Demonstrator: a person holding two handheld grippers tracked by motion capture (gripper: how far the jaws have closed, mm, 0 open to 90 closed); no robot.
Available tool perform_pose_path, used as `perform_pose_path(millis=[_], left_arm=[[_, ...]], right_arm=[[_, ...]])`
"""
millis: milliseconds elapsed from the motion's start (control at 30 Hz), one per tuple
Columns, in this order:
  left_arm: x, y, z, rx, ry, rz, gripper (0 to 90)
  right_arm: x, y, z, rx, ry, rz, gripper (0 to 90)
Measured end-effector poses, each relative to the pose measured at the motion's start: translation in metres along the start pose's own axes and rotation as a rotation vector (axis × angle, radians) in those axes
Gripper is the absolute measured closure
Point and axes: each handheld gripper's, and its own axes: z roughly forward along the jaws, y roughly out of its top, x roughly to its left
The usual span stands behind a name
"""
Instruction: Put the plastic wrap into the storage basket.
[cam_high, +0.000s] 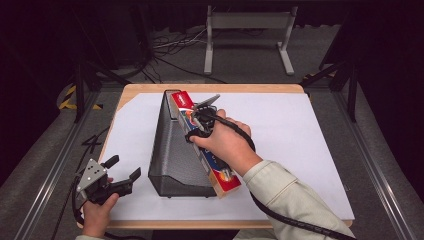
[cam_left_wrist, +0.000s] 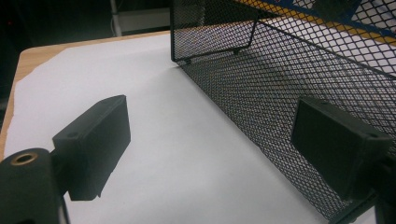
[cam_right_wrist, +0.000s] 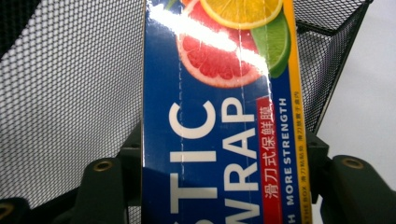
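Right gripper (cam_high: 200, 121) clamped across a long plastic wrap box (cam_high: 226, 180), jaws part-way open and pressed on the box's two long sides. Right gripper view: both black jaws flank the blue face, one on each edge, box filling the gap between them. Printed face up toward the camera: citrus slices, white lettering "WRAP", red strip with Chinese characters, "MORE STRENGTH" along the yellow edge.

Box lying lengthwise along the right side of a black mesh basket (cam_high: 172, 155), tilted, far end over the basket's tall end, near end sticking out past the low front corner toward the person's side. Whether the box rests on the basket rim or hangs just clear of it: cannot tell. Right hand (cam_high: 227, 145) wrapped over the gripper body, cable (cam_high: 295, 220) trailing back along the sleeve (cam_high: 287, 200).

Basket standing on a white sheet (cam_high: 290, 145) that covers a wooden table (cam_high: 210, 88); tall back wall at the far end, sloping down to a low front lip.

Left gripper (cam_high: 122, 175) near the table's near-left corner, held by the left hand (cam_high: 97, 212), well apart from the box. Jaws wide open, nothing between them. Left gripper view: left jaw over bare white sheet, right jaw in front of the basket's mesh side wall, close to it; contact with the mesh not discernible. Grey three-cornered plate (cam_high: 92, 172) on top.

Beyond the table: a grey metal stand (cam_high: 247, 22) and loose cables (cam_high: 172, 47) on the floor.
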Motion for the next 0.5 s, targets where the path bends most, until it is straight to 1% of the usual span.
perform_pose_path(millis=[133,167,200,267,500], left_arm=[[0.0,0.0,0.001,0.0,-0.002,0.0,12.9],[0.0,0.0,0.001,0.0,-0.002,0.0,12.9],[0.001,0.0,0.001,0.0,-0.002,-0.001,13.0],[0.001,0.0,0.001,-0.001,-0.003,-0.002,12.9],[0.001,-0.001,-0.002,0.001,0.003,-0.004,12.9]], right_arm=[[0.003,0.001,0.01,0.024,-0.02,-0.003,40.1],[0.003,0.001,0.01,0.024,-0.02,-0.003,40.1],[0.003,0.002,0.015,0.033,-0.024,-0.009,40.0],[0.003,0.003,0.017,0.04,-0.027,-0.011,40.0],[0.007,0.005,0.031,0.097,-0.041,-0.026,39.9]])
